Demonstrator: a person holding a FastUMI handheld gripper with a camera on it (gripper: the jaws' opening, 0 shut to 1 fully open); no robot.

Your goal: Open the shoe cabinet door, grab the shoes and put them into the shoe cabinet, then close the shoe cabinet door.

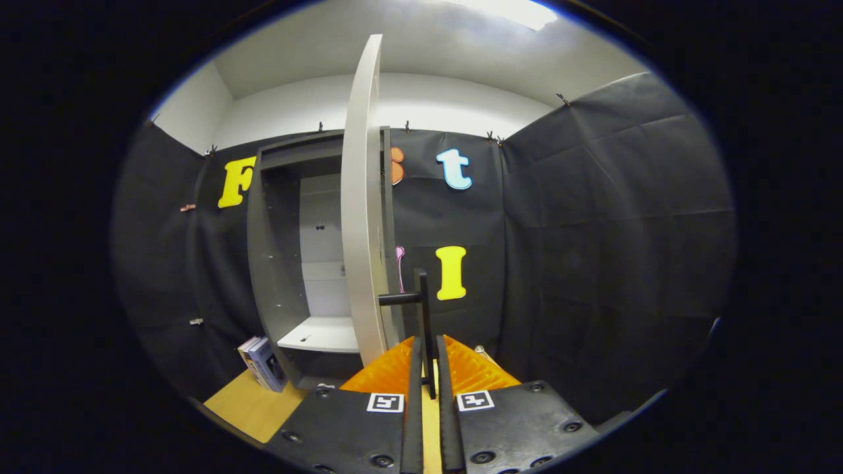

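The shoe cabinet (276, 263) stands against the booth wall just ahead of the gripper (426, 368), and its door (361, 217) is swung out edge-on toward the camera, so the inside shelf (323, 334) shows to the left of it. The door's handle (421, 309), a thin dark bar standing off the panel on a short post, runs down between the two fingers, and the jaws look closed on it, though the lower end of the bar is partly hidden, so the contact is hard to confirm. The door is a stiff, flat board that should swing easily on its hinges without much weight; the narrow, smooth bar could slip, so a hold near its middle, close to the post, seems best. A small box (262, 362) leans by the cabinet's foot on the wooden floor (253, 405).
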